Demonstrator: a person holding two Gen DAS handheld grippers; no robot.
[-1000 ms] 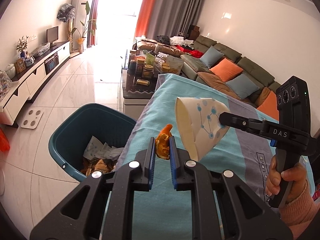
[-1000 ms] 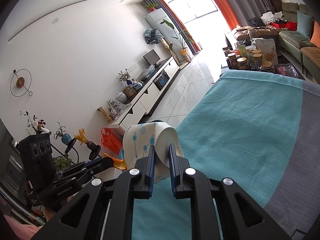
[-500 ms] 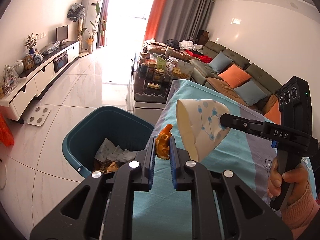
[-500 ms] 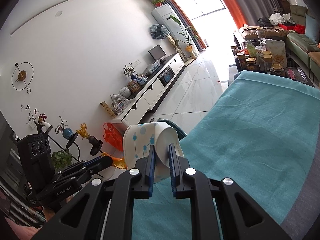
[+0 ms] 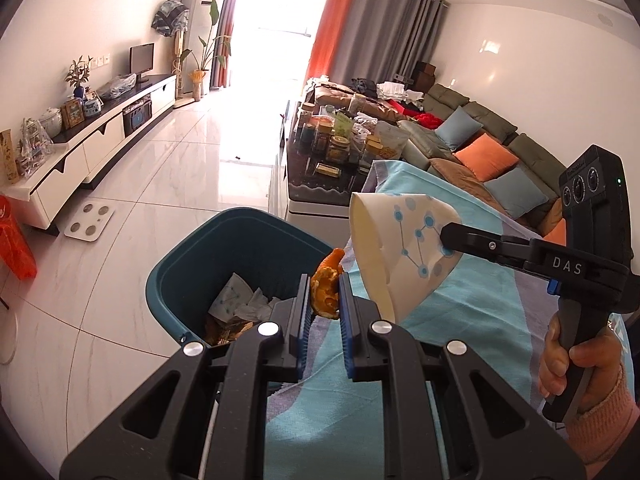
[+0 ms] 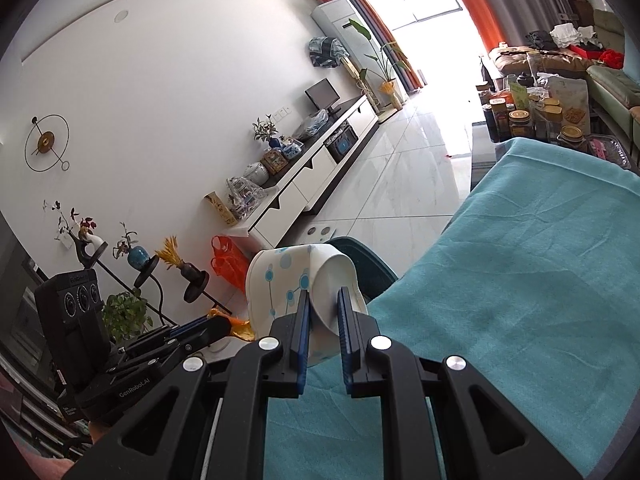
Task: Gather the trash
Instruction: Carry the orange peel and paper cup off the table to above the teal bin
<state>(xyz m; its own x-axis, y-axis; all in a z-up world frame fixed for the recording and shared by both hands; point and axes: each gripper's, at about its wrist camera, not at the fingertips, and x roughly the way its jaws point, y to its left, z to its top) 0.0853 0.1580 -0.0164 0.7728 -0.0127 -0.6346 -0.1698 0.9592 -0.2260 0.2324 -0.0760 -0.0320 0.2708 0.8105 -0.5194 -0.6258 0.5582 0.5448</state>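
Note:
My left gripper (image 5: 325, 300) is shut on a piece of orange peel (image 5: 325, 287) and holds it over the near rim of a teal bin (image 5: 192, 264) on the floor. The bin holds crumpled paper and other trash. My right gripper (image 6: 323, 312) is shut on a squashed white paper cup with blue dots (image 6: 288, 280), held above the edge of the teal-covered table (image 6: 520, 300). In the left wrist view the cup (image 5: 400, 256) hangs just right of the peel. In the right wrist view the left gripper (image 6: 224, 322) with the peel (image 6: 240, 326) is at lower left.
A coffee table (image 5: 320, 188) crowded with jars stands beyond the bin. A sofa with cushions (image 5: 480, 152) runs along the right wall. A white TV cabinet (image 5: 88, 140) lines the left wall, with a bathroom scale (image 5: 90, 222) and an orange bag (image 5: 16, 244) on the floor.
Both grippers have moved left towards the bin, each holding its item. The bin now sits nearer the middle of the left wrist view.

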